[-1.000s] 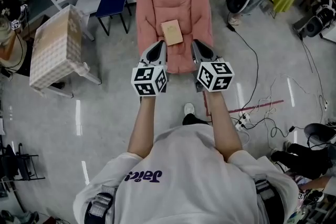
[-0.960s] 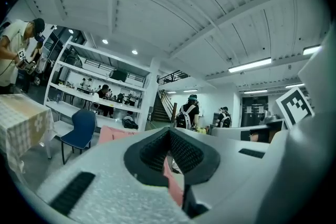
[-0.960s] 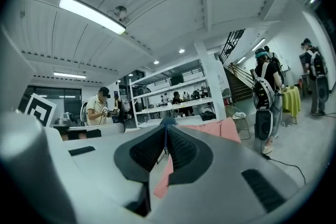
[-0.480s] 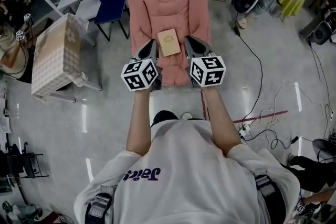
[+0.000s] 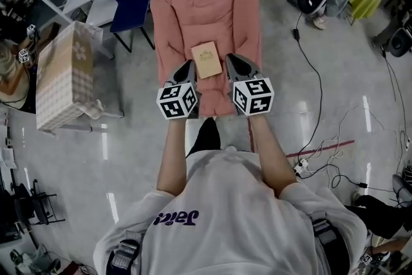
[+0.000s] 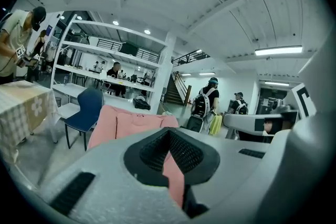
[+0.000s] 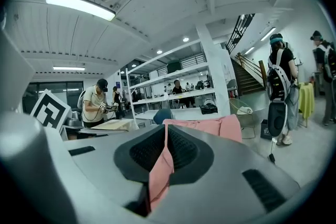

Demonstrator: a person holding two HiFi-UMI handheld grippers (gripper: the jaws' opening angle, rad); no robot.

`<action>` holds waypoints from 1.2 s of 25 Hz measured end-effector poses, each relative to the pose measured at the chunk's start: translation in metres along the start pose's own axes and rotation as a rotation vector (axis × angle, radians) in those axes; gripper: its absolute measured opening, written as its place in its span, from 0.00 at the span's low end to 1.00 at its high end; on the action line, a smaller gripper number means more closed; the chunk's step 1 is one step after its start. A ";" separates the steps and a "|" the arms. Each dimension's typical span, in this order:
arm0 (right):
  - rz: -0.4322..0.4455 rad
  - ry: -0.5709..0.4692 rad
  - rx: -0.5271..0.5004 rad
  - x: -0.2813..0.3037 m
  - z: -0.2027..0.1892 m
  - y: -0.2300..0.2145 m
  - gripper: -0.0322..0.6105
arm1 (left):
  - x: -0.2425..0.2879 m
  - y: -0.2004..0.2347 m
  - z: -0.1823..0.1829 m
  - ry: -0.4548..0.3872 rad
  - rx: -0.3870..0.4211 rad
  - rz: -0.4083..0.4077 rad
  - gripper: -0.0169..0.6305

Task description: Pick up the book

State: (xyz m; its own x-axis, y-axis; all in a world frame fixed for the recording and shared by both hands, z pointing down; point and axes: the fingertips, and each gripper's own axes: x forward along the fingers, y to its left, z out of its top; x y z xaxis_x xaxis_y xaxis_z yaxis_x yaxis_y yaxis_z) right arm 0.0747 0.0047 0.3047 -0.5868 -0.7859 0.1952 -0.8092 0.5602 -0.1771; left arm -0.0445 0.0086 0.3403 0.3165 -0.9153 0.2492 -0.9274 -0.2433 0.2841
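One book [image 5: 206, 60] lies flat on the seat of the one pink armchair [image 5: 187, 16]. Its long axis runs away from the person, the far end leaning slightly left; which edge is the spine is hard to tell. Two grippers flank it, left gripper [image 5: 190, 64] and right gripper [image 5: 230, 58], each closed and empty, neither seeming to touch it.

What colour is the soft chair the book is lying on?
The chair is salmon pink, clearest in the head view.
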 end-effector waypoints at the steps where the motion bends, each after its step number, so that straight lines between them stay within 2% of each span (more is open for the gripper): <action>1: -0.003 0.013 0.000 0.011 -0.005 -0.007 0.07 | 0.013 0.006 -0.004 0.013 0.000 -0.001 0.05; 5: -0.012 0.084 -0.015 0.059 -0.030 -0.040 0.07 | 0.069 0.034 -0.022 0.084 0.003 0.007 0.05; 9: -0.015 0.178 0.000 0.105 -0.072 -0.074 0.07 | 0.120 0.063 -0.059 0.182 0.025 0.003 0.05; 13: 0.011 0.310 0.006 0.159 -0.131 -0.090 0.07 | 0.156 0.102 -0.106 0.288 0.040 -0.022 0.05; 16: 0.041 0.402 0.018 0.199 -0.181 -0.107 0.16 | 0.188 0.133 -0.142 0.357 0.032 -0.044 0.05; 18: 0.060 0.464 0.025 0.222 -0.217 -0.121 0.17 | 0.210 0.150 -0.171 0.408 0.010 -0.060 0.07; 20: 0.082 0.524 0.040 0.242 -0.255 -0.134 0.20 | 0.228 0.165 -0.202 0.463 -0.018 -0.083 0.17; 24: 0.116 0.624 0.120 0.274 -0.331 -0.151 0.29 | 0.253 0.196 -0.265 0.561 -0.082 -0.113 0.28; 30: 0.167 0.726 0.258 0.311 -0.424 -0.174 0.51 | 0.294 0.224 -0.340 0.643 -0.250 -0.172 0.51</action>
State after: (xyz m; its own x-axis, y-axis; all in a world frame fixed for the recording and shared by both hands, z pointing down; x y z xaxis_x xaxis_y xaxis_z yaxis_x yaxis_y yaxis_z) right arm 0.0203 -0.2262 0.8056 -0.6450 -0.2793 0.7114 -0.7280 0.5076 -0.4608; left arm -0.0913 -0.2056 0.7920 0.5811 -0.4811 0.6564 -0.8042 -0.2160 0.5537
